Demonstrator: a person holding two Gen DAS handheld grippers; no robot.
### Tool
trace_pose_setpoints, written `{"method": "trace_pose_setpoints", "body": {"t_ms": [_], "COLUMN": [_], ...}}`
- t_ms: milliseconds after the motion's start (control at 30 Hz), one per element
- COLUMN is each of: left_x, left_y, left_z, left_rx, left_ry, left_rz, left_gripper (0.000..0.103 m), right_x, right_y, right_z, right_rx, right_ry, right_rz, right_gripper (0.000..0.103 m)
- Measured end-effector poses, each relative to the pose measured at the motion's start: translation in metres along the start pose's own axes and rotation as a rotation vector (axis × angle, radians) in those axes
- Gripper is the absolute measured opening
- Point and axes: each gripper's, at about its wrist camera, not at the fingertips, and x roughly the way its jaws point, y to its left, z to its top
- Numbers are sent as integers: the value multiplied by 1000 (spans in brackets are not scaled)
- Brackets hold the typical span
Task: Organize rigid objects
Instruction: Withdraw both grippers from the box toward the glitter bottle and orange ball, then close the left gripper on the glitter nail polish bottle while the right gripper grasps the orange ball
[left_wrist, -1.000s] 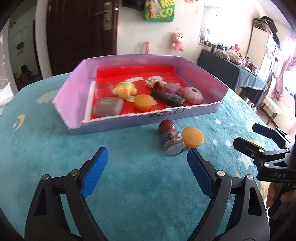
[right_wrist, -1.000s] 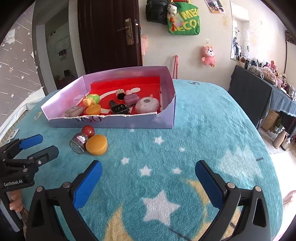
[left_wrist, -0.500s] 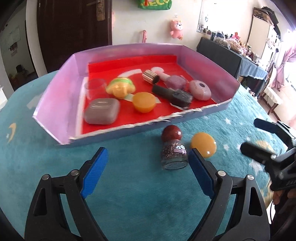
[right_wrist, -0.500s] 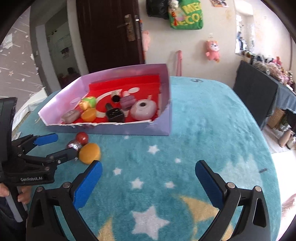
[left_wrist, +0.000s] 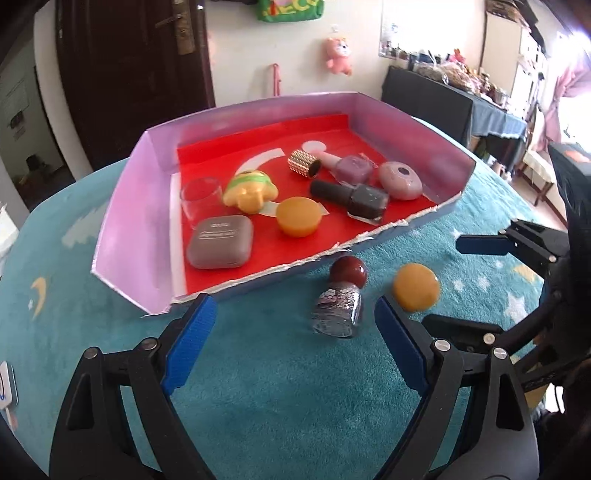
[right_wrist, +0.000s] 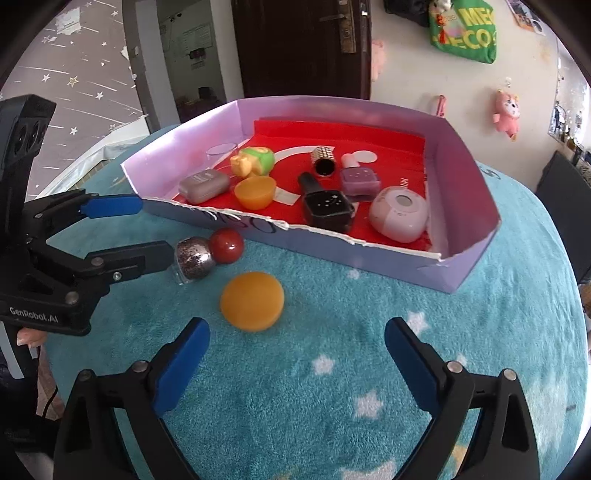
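A glitter nail polish bottle (left_wrist: 338, 310) with a round dark-red cap (left_wrist: 348, 270) is seen lying on its side on the teal star-patterned blanket (left_wrist: 277, 387), just in front of the torn front wall of the box (left_wrist: 125, 206). An orange half-ball (right_wrist: 252, 301) is found on the blanket near the bottle, a little farther from the box, apart from both. Inside the box, on its red floor, a grey case (left_wrist: 220, 242) is placed near the left wall, with a clear cup (left_wrist: 199, 195) behind it. A yellow and green toy (left_wrist: 251, 190) and a second orange half-ball (left_wrist: 298, 216) are set toward the middle. A black nail polish bottle (left_wrist: 351, 197), a purple nail polish bottle (left_wrist: 349, 168), a gold studded cap (left_wrist: 303, 164) and a pale round device (left_wrist: 400, 181) are gathered toward the right wall.

The left gripper (left_wrist: 291, 345) is held wide open above the blanket, in front of the box; the glitter bottle is seen just ahead of its tips, untouched by its pads. The right gripper (right_wrist: 297, 363) is also spread wide, its jaws closing slightly, with nothing gripped; the loose orange half-ball lies just ahead of its left finger (right_wrist: 183, 363).
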Motion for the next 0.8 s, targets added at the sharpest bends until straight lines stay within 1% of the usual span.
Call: {"method": "trace_pose_setpoints", "body": {"t_ms": [167, 233, 300, 367, 433, 467, 533, 600, 633, 667, 700, 733, 767, 800], "left_x": [10, 13, 15, 17, 19, 21, 25, 30, 32, 32, 31, 30, 29, 29], "left_y": [-3, -5, -6, -7, -7, -7, -8, -9, -9, -10, -12, -13, -13, -14], "left_z": [0, 1, 1, 1, 2, 2, 2, 1, 1, 1, 1, 1, 0, 0], "left_rx": [13, 22, 29, 31, 26, 22, 16, 12, 10, 12, 17, 18, 17, 18], "left_ry": [27, 32, 38, 42, 46, 47, 52, 62, 63, 53, 49, 47, 44, 44], "left_rz": [-24, -36, -41, -47, -56, -61, -72, -78, -84, -82, -93, -110, -115, -110], "left_gripper": [85, 80, 70, 65, 64, 64, 61, 49, 48, 44, 36, 32, 32, 32], "right_x": [6, 10, 11, 13, 14, 15, 14, 14, 14, 14, 14, 14, 13, 13], "right_y": [1, 5, 8, 11, 13, 14, 14, 15, 16, 17, 18, 19, 21, 22], "right_z": [3, 5, 6, 8, 10, 10, 10, 10, 11, 11, 11, 10, 10, 10], "right_rx": [-17, -35, -53, -64, -76, -80, -86, -90, -93, -94, -99, -104, -112, -117], "right_ry": [23, 29, 29, 30, 30, 30, 25, 21, 20, 18, 16, 15, 12, 10], "right_rz": [23, 23, 21, 17, 14, 11, 6, 4, 1, 1, 4, 8, 11, 16], "right_gripper": [87, 83, 80, 77, 75, 72, 66, 63, 62, 58, 52, 49, 42, 40]}}
